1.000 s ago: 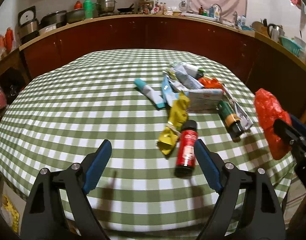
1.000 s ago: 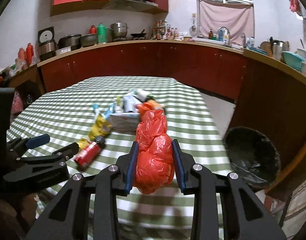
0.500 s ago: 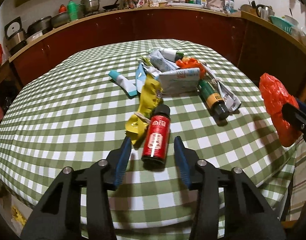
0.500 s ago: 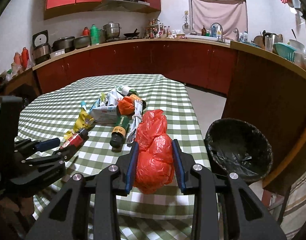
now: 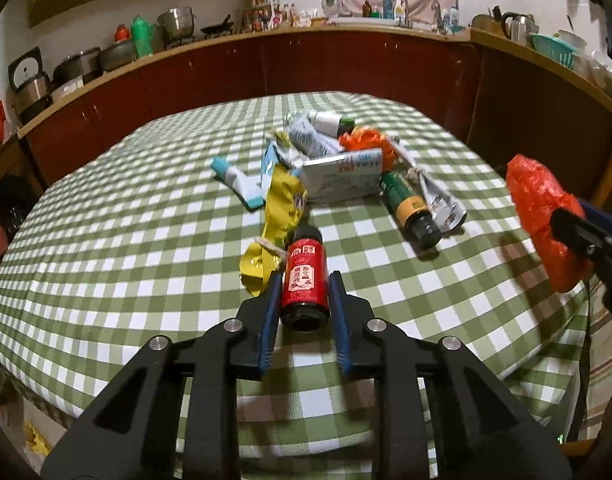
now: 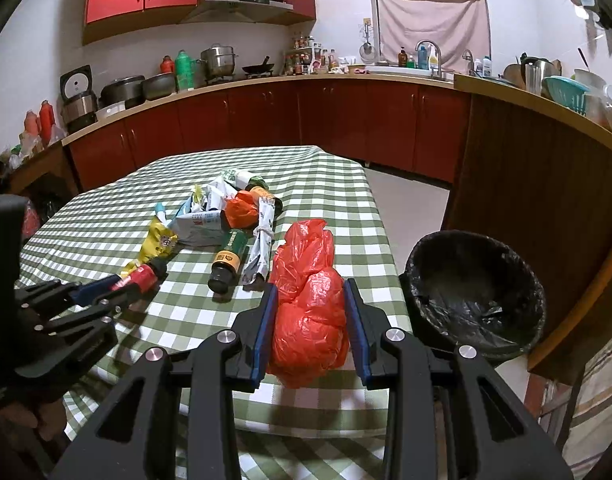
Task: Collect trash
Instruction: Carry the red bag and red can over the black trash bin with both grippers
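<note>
A small red bottle [image 5: 305,256] lies on the green checked table [image 5: 106,240] with its base toward me. My left gripper [image 5: 305,284] is closing on it, and both blue pads sit against the bottle's sides. The right wrist view shows the same grip, with the left gripper [image 6: 106,292] on the red bottle [image 6: 144,276]. My right gripper [image 6: 309,292] is shut on a crumpled red plastic bag [image 6: 306,280], held above the table's near right corner. That bag [image 5: 542,208] also shows at the right of the left wrist view. A black-lined trash bin [image 6: 474,292] stands on the floor right of the table.
More trash lies mid-table: a yellow wrapper [image 5: 284,208], a green bottle [image 5: 410,204], a white carton [image 5: 342,176], an orange bag [image 5: 364,140], a teal tube [image 5: 234,178] and crumpled paper. A dark wooden counter [image 6: 526,184] stands behind the bin.
My left gripper has moved forward until the red bottle sits between its fingers, and the jaws have narrowed from wide open onto it. The right gripper still holds the bag; the bin has come into full view.
</note>
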{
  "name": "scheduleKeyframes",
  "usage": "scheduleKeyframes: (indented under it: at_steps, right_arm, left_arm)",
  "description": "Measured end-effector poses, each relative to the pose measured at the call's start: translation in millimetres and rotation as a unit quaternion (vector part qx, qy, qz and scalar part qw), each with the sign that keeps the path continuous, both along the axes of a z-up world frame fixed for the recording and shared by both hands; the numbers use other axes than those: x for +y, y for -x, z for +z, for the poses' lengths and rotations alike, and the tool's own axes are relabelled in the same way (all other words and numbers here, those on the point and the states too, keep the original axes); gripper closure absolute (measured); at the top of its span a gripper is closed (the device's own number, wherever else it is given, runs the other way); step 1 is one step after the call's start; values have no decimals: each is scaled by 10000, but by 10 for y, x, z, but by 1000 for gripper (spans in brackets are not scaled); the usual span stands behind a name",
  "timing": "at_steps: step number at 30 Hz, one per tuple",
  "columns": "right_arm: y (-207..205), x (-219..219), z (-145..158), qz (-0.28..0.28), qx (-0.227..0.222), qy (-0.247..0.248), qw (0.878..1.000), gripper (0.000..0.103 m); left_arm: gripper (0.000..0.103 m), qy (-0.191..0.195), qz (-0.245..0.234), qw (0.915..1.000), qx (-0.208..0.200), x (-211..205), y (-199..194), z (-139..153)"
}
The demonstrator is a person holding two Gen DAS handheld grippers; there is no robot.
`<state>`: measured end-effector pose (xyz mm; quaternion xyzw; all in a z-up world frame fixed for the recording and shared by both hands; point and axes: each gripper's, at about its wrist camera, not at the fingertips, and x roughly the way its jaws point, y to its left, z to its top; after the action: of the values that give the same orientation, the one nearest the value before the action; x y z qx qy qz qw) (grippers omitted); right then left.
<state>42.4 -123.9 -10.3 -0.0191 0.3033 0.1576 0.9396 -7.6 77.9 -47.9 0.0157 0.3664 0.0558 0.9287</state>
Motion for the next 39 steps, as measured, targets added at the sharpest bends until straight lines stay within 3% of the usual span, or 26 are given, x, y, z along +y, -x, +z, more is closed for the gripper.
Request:
scheduleKeyframes:
  at_steps: [5, 9, 10, 12, 19, 23, 29, 39]
  right_arm:
    - [-21, -6, -22, -14, 32, 37, 10000, 69]
    - [-13, 9, -32, 6, 43, 63, 10000, 69]
    - [-14, 9, -36, 10, 47, 65, 10000, 69]
    - [-21, 13, -31, 12, 64, 71, 10000, 69]
    - [-48, -11, -61, -27, 130, 56, 9999, 69]
    - [-76, -32, -83, -56, 181, 24, 9998, 69]
    - [-97, -53, -96, -67, 225, 0, 9997, 69]
    - [-130, -160, -71, -232, 135, 22, 9996, 69]
  left_arm:
    - [80, -43, -54, 9999, -102, -22, 34, 52]
    - [79, 32, -37, 9998, 212, 4, -34, -44]
    - [77, 68, -36, 9997, 244, 14, -45, -58]
    - [65, 76, -13, 9996, 268, 22, -61, -71]
    - [63, 68, -45, 9995, 316, -4, -136, -99]
    - [79, 65, -40, 9994, 342, -14, -169, -113]
    - [80, 84, -34, 9995, 307, -12, -157, -109]
    - [80, -33, -264, 9995, -185, -188, -134, 180]
